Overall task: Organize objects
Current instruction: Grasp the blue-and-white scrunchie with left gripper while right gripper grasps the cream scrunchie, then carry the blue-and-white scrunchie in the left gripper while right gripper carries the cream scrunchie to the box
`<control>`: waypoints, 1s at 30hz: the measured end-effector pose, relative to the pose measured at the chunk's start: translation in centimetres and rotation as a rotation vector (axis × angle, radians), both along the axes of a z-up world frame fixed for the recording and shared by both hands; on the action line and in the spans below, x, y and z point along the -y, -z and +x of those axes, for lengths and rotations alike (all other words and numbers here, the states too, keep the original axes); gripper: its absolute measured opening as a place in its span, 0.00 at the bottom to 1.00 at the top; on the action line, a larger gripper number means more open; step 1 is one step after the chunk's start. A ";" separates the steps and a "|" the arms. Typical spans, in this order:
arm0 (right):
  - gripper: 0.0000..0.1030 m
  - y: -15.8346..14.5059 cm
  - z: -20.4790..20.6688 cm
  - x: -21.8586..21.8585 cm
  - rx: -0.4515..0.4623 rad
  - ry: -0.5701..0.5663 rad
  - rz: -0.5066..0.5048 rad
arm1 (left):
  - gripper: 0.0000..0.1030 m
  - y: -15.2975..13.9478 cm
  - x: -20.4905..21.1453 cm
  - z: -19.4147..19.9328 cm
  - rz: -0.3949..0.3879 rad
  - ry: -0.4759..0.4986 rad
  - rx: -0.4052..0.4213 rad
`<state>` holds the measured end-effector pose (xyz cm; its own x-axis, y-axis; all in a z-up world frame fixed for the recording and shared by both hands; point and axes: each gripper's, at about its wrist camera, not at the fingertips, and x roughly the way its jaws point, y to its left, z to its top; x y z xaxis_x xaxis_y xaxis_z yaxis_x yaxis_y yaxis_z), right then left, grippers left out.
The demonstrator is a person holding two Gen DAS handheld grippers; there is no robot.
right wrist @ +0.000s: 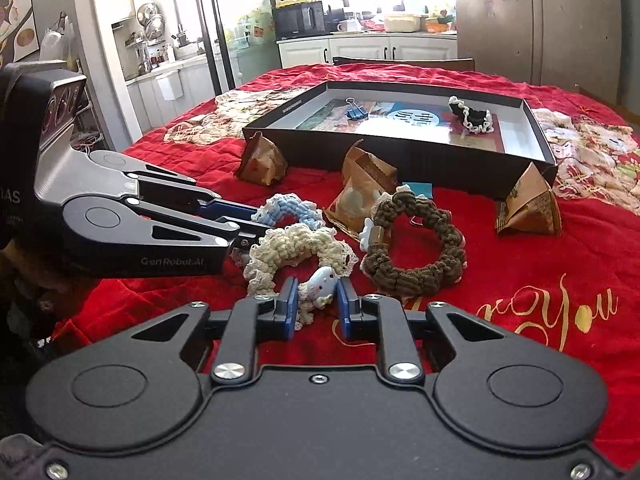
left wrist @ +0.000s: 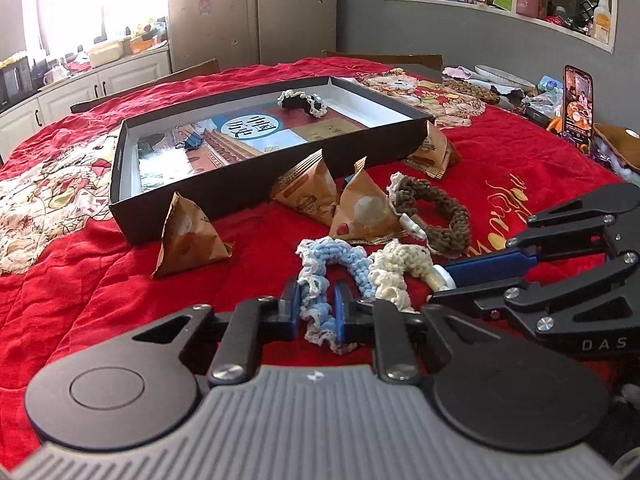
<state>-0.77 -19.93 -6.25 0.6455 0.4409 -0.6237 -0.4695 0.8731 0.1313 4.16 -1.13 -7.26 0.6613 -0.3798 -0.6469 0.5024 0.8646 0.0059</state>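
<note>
My left gripper (left wrist: pixel 318 304) is shut on a blue-and-white crocheted scrunchie (left wrist: pixel 320 268) that lies on the red blanket. Just to its right, my right gripper (right wrist: pixel 318 302) is shut on a cream scrunchie (right wrist: pixel 296 248), with the pads beside its pale blue charm (right wrist: pixel 322 290). Each gripper shows in the other's view: the right gripper (left wrist: pixel 440 284) comes in from the right, the left gripper (right wrist: pixel 248 226) from the left. A brown scrunchie (right wrist: pixel 416 248) lies loose to the right of the cream one. Behind them stands an open black box (left wrist: pixel 120 184) holding a black scrunchie with white trim (left wrist: pixel 302 102) and a blue binder clip (right wrist: pixel 356 110).
Several triangular brown snack packets (left wrist: pixel 188 236) (left wrist: pixel 308 192) (right wrist: pixel 528 208) stand along the box's near wall. A lit phone (left wrist: pixel 578 108) stands upright at the far right among clutter. A red blanket (left wrist: pixel 520 168) covers the table, and chair backs show behind it.
</note>
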 end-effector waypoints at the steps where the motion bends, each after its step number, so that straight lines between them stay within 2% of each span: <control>1: 0.19 0.0 0.1 0.1 0.001 0.000 0.000 | 0.17 0.0 0.0 0.0 0.000 -0.001 0.000; 10: 0.19 -0.7 -0.4 0.1 0.034 -0.015 0.000 | 0.16 -0.7 -0.5 -0.2 -0.002 -0.010 0.012; 30: 0.18 -3.9 -1.7 1.2 0.148 -0.016 0.031 | 0.16 -3.1 -1.2 -1.0 0.002 -0.030 0.094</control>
<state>-2.47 -21.14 -2.33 0.7219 0.4695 -0.5084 -0.4994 0.8620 0.0868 3.21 0.07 -4.13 0.7303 -0.3579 -0.5819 0.4736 0.8791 0.0537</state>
